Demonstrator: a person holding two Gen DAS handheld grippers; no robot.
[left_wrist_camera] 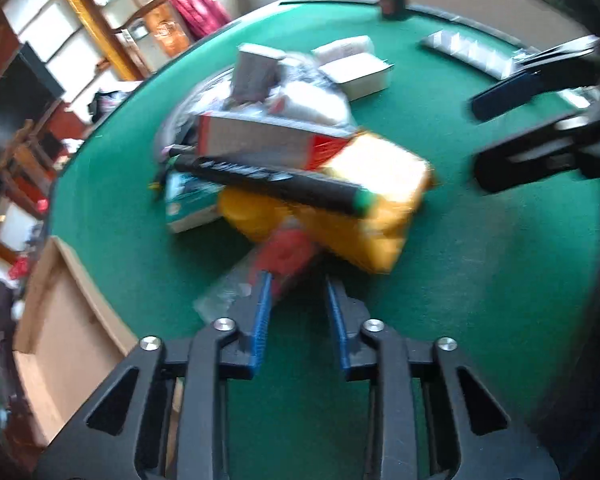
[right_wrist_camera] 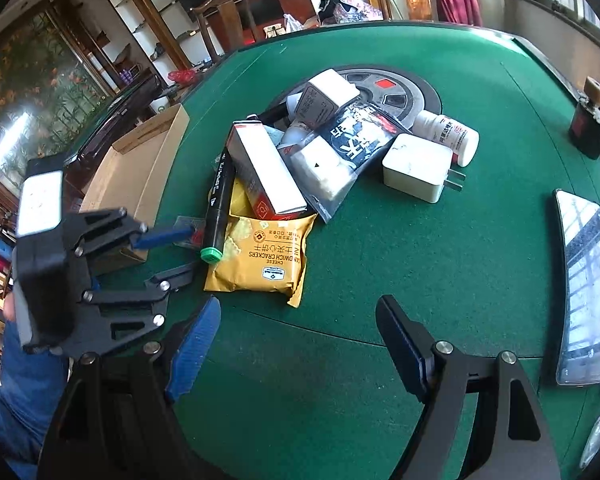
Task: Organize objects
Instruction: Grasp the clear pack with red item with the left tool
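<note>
A round table (right_wrist_camera: 380,260) covered in green felt held a loose pile of small goods near its middle. The left gripper (left_wrist_camera: 298,280) reached in from the pile's near edge, and its blue pads (left_wrist_camera: 262,312) stood close together on either side of a small clear packet with red inside (left_wrist_camera: 288,252); motion blur left it unclear whether the pads actually pressed on it. That packet lay flat at the pile's near edge, half tucked under a yellow bag of cheese sandwich crackers (right_wrist_camera: 260,252), its long axis running away from the gripper toward the heap. A black marker with a green cap (right_wrist_camera: 216,216) lay across the yellow bag, capped end pointing out toward the table's near edge, barrel slanting back into the pile. Beside the marker a long white and red box (right_wrist_camera: 266,172) rested tilted on the heap. Farther back sat a white charger with two prongs (right_wrist_camera: 418,172), a white pill bottle (right_wrist_camera: 448,136) on its side, and a black sachet (right_wrist_camera: 360,140). The right gripper (right_wrist_camera: 296,344) hovered above bare felt, fingers spread wide, with nothing between them. An open cardboard box (right_wrist_camera: 140,168) sat at the table's edge by the left gripper.
</note>
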